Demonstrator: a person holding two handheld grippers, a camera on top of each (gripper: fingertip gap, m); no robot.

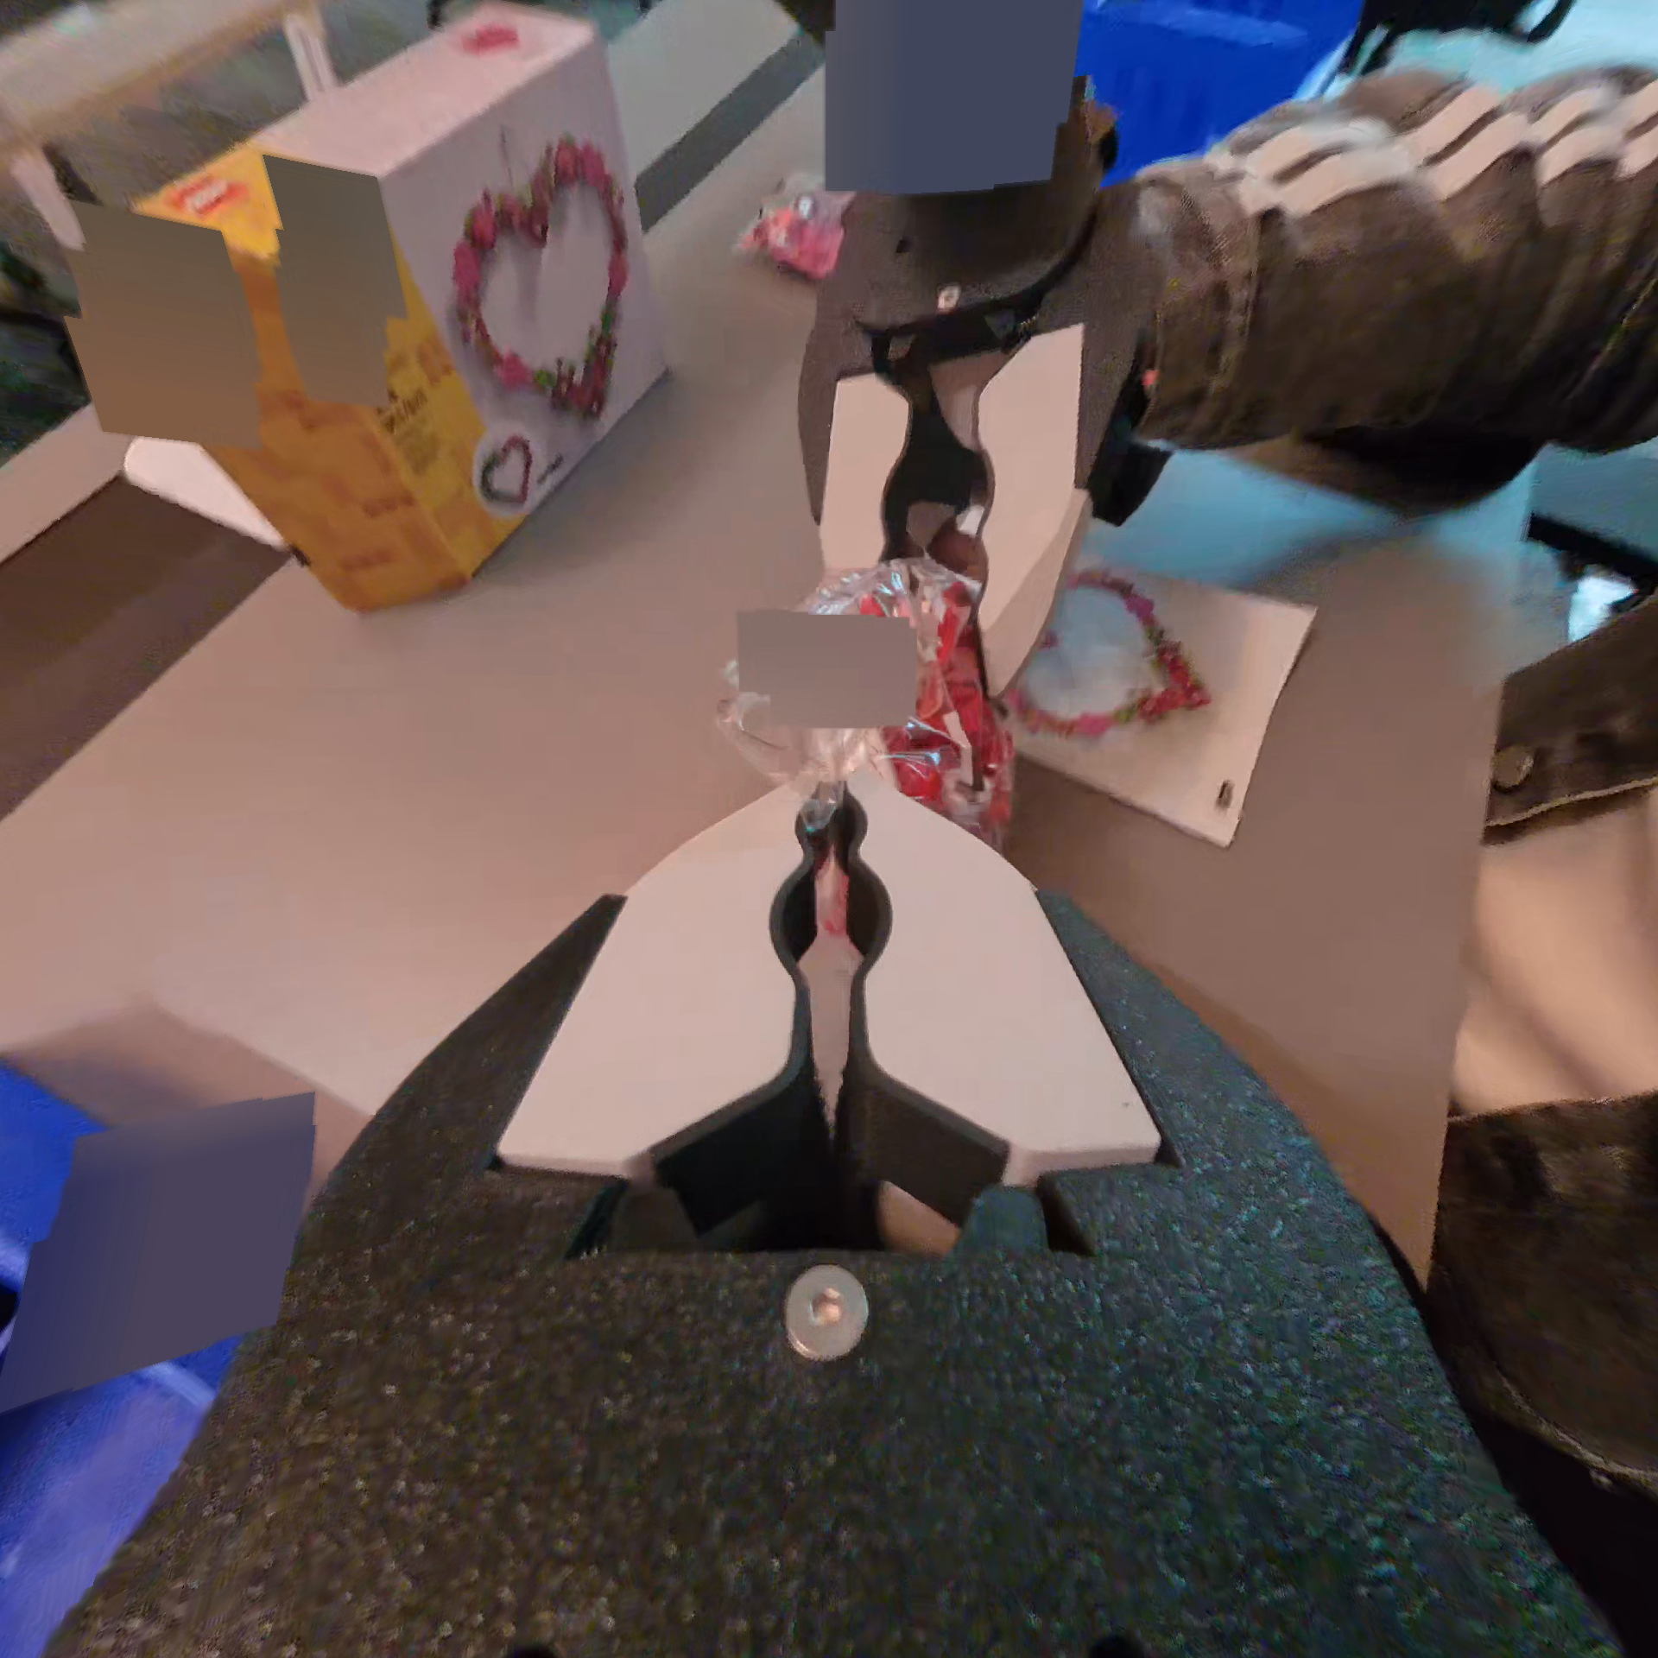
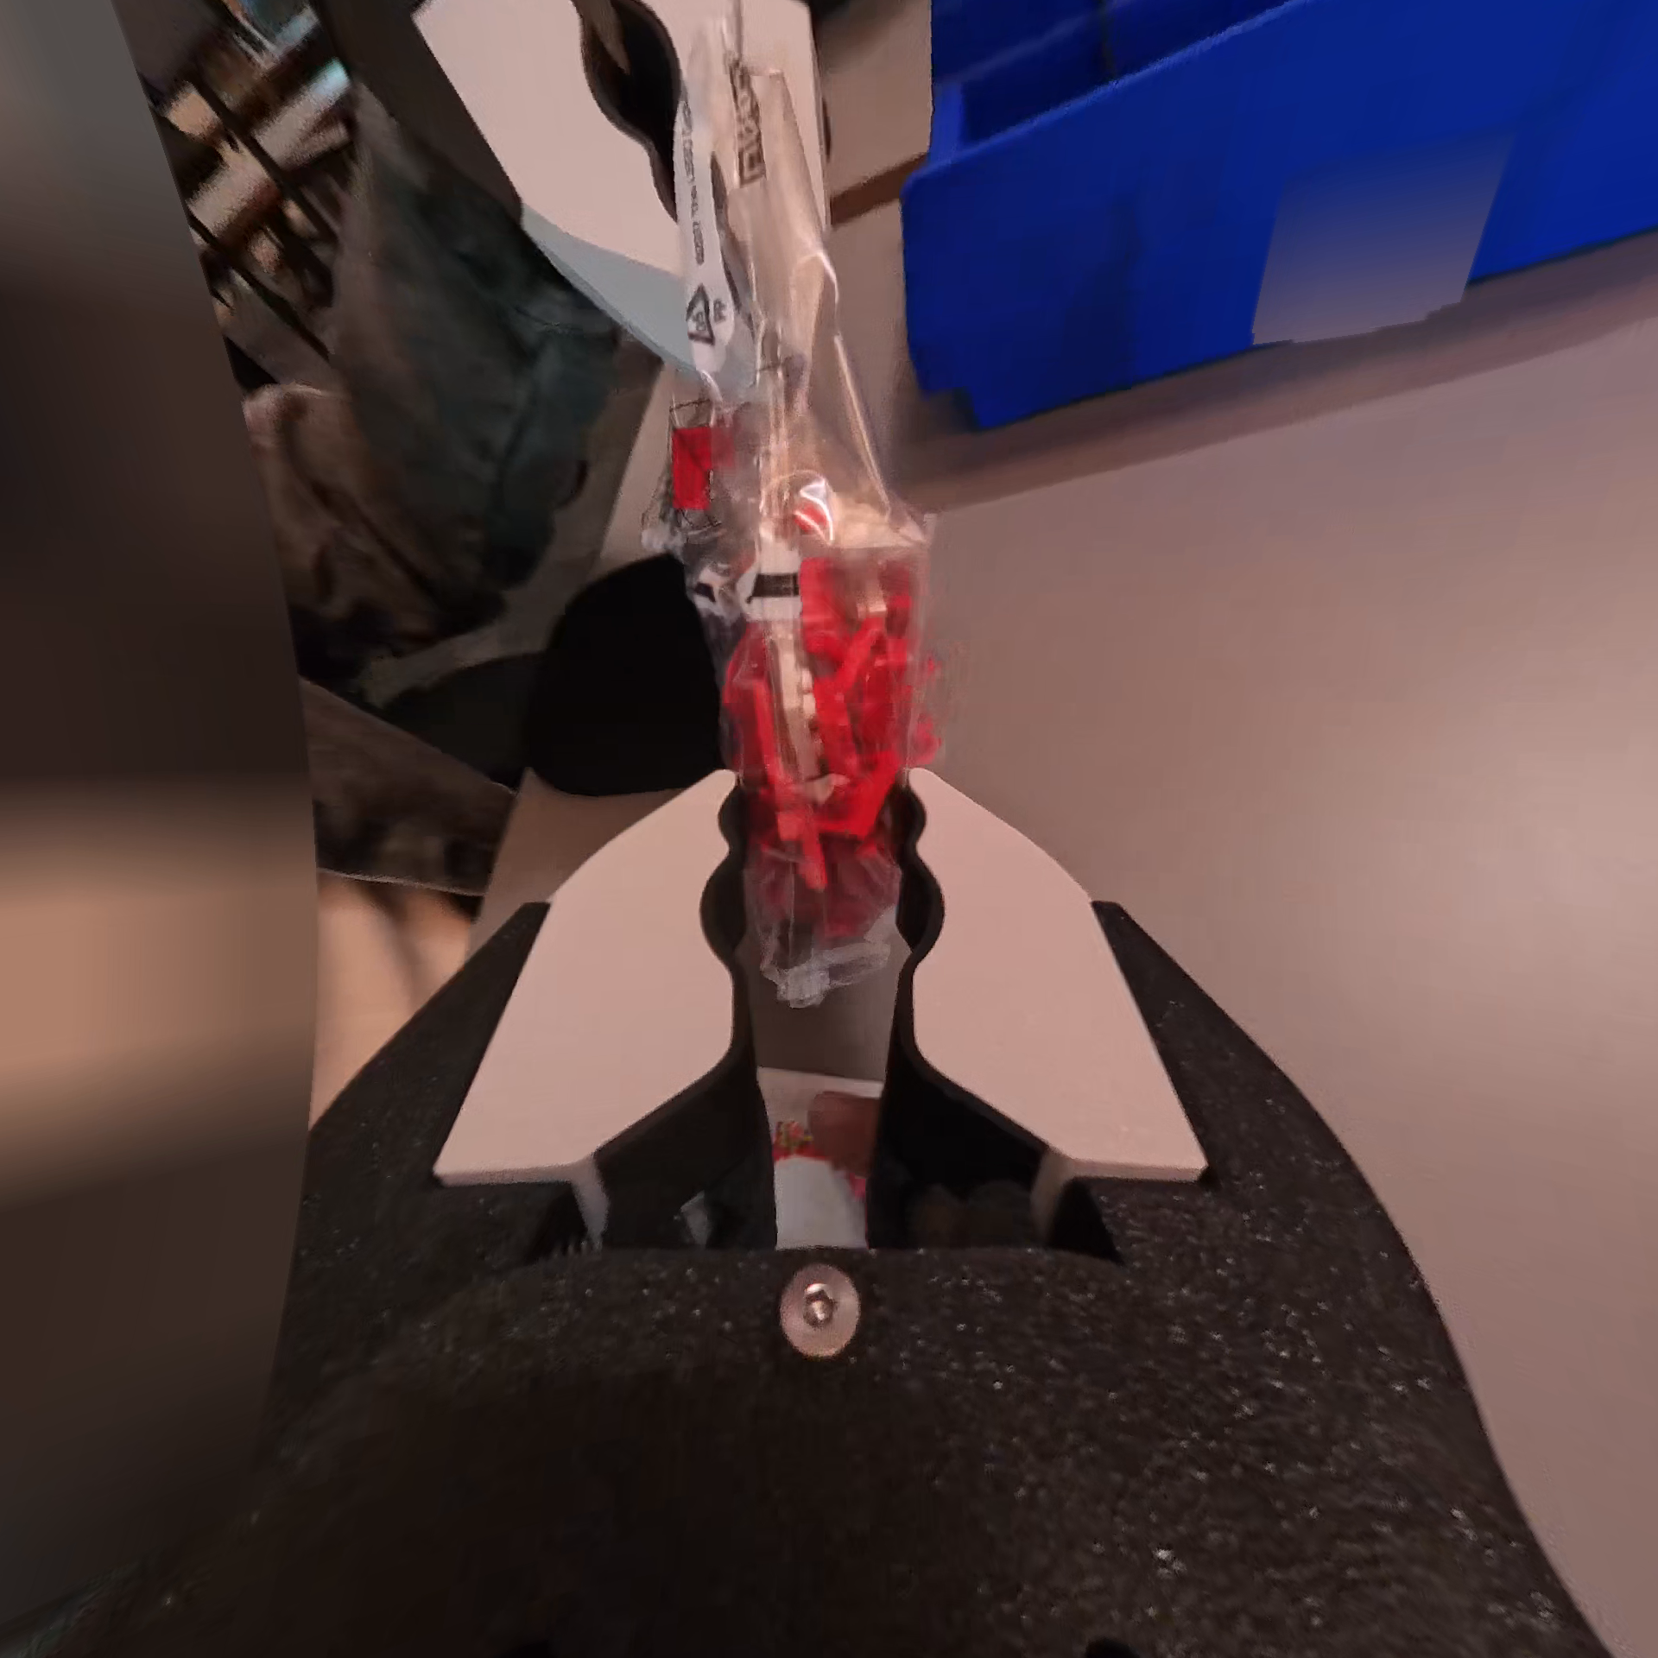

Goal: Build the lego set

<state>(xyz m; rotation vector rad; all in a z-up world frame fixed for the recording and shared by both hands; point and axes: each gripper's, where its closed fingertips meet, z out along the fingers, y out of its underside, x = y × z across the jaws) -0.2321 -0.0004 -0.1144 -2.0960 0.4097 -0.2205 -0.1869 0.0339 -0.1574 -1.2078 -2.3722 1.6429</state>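
Clear bag of red lego pieces [image 1: 933, 709] hangs above the counter [image 1: 404, 763], stretched btw my two grippers: left gripper [image 1: 830, 830] jaws clenched on one twisted end, right gripper [image 2: 821, 807] jaws nearly closed, grasping the brick-filled end. Set box [image 1: 431, 341] w/ heart wreath pic stands on the counter far left, instruction booklet [image 1: 1166, 709] lies flat just beyond the bag. Blue bin [image 2: 1256, 206] sits farther off; contents can't tell.
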